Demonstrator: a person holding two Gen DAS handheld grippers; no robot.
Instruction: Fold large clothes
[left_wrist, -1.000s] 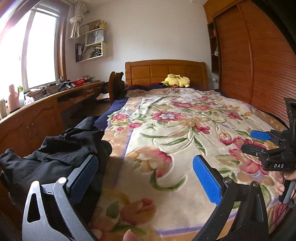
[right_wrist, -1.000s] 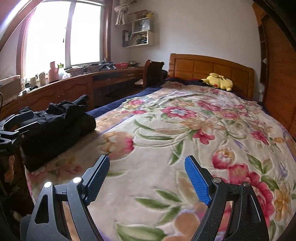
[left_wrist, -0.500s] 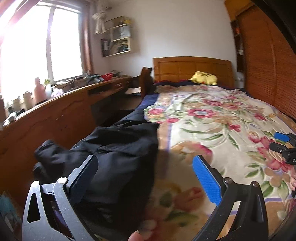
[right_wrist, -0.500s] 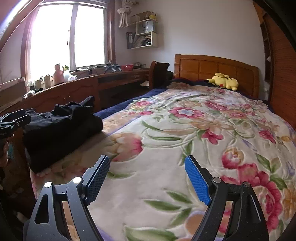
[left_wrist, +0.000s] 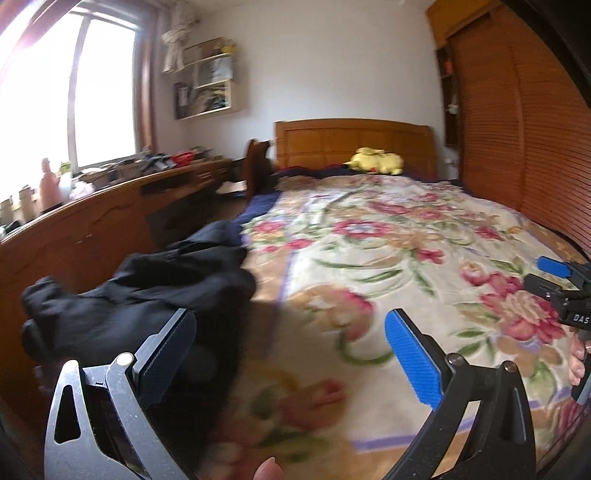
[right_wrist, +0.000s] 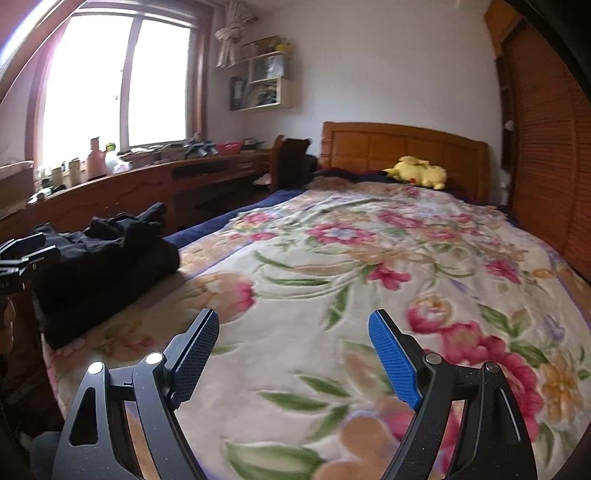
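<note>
While both handheld grippers hang above the near end of a bed, a crumpled black garment (right_wrist: 107, 254) lies in a heap at the near left corner of the floral blanket (right_wrist: 369, 266), close to the bed's edge. The left gripper (left_wrist: 288, 347) has its jaws spread wide with nothing between them; its left finger sits in front of the dark cloth, though the blur makes it impossible to tell whether it touches. The right gripper (right_wrist: 293, 354) is also spread wide and empty, over bare blanket, well apart from the garment. A fingertip (left_wrist: 267, 469) of the person shows at the bottom of the left view. A yellow plush toy (right_wrist: 417, 171) rests by the wooden headboard (right_wrist: 402, 147). A long wooden desk (right_wrist: 147, 184) runs under the window (right_wrist: 114, 81) on the left, and a slatted wardrobe (left_wrist: 517, 140) stands on the right.
</note>
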